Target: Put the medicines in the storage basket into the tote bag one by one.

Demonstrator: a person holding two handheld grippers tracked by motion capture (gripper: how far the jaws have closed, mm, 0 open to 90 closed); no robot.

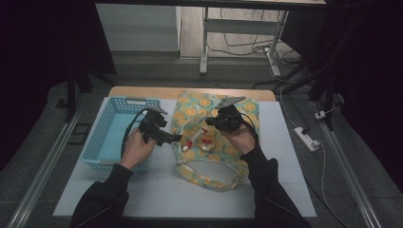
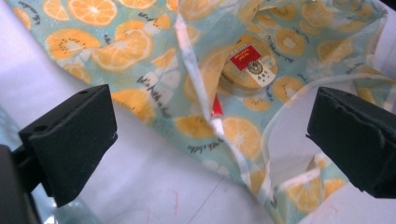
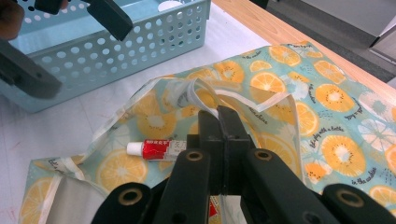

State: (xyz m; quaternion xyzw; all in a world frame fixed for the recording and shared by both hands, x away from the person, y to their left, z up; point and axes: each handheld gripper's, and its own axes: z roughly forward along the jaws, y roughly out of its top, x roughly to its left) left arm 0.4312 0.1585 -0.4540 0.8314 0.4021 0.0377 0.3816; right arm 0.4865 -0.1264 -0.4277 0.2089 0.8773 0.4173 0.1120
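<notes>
A fabric bag (image 1: 237,111) printed with orange slices lies open on the white table top. My right gripper (image 1: 212,122) is shut on the bag's rim (image 3: 243,100) and holds it raised. Inside lie a red-and-white toothpaste tube (image 3: 156,149) and a round tin (image 2: 247,65) with a red label. The tube (image 1: 187,145) and the tin (image 1: 207,142) sit at the bag's mouth in the high view. My left gripper (image 1: 174,138) hovers just left of the mouth. Its jaws stand wide open with nothing between them (image 2: 212,116).
A light blue perforated basket (image 1: 111,133) stands at the table's left, right behind my left hand, and looks bare inside (image 3: 116,51). The white board (image 1: 285,161) covers a wooden table. A power strip (image 1: 306,138) and cables lie on the floor to the right.
</notes>
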